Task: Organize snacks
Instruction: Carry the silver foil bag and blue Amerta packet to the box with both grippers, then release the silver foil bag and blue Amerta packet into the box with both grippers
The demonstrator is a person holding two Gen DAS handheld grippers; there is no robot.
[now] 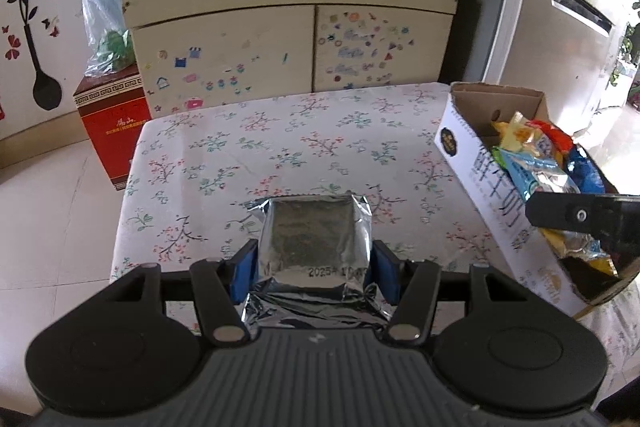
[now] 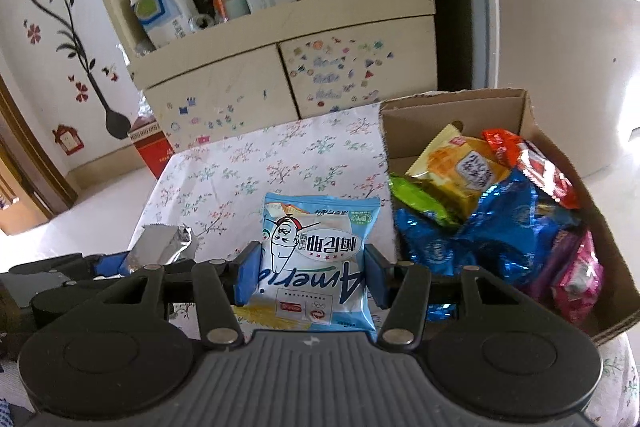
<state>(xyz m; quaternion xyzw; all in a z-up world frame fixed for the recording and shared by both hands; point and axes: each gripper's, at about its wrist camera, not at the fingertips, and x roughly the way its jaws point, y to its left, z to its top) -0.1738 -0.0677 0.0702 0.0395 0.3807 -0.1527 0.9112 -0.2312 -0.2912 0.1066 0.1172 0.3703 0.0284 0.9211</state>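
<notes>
My left gripper (image 1: 314, 267) is shut on a silver foil packet (image 1: 314, 241), held above the floral tablecloth (image 1: 240, 163). My right gripper (image 2: 308, 271) is shut on a light blue snack bag (image 2: 316, 259) with a cartoon face, held just left of the cardboard box (image 2: 456, 107). The box holds several snack bags, among them a yellow one (image 2: 460, 171), a blue one (image 2: 492, 239) and a red one (image 2: 532, 167). The box (image 1: 472, 163) stands at the table's right edge in the left wrist view. The silver packet (image 2: 160, 243) and left gripper show at the left of the right wrist view.
A cream cabinet (image 1: 288, 39) with stickers and cluttered shelves stands behind the table. A red box (image 1: 112, 123) with a plastic bag on it sits on the floor at left. A fridge (image 1: 560, 7) stands at right.
</notes>
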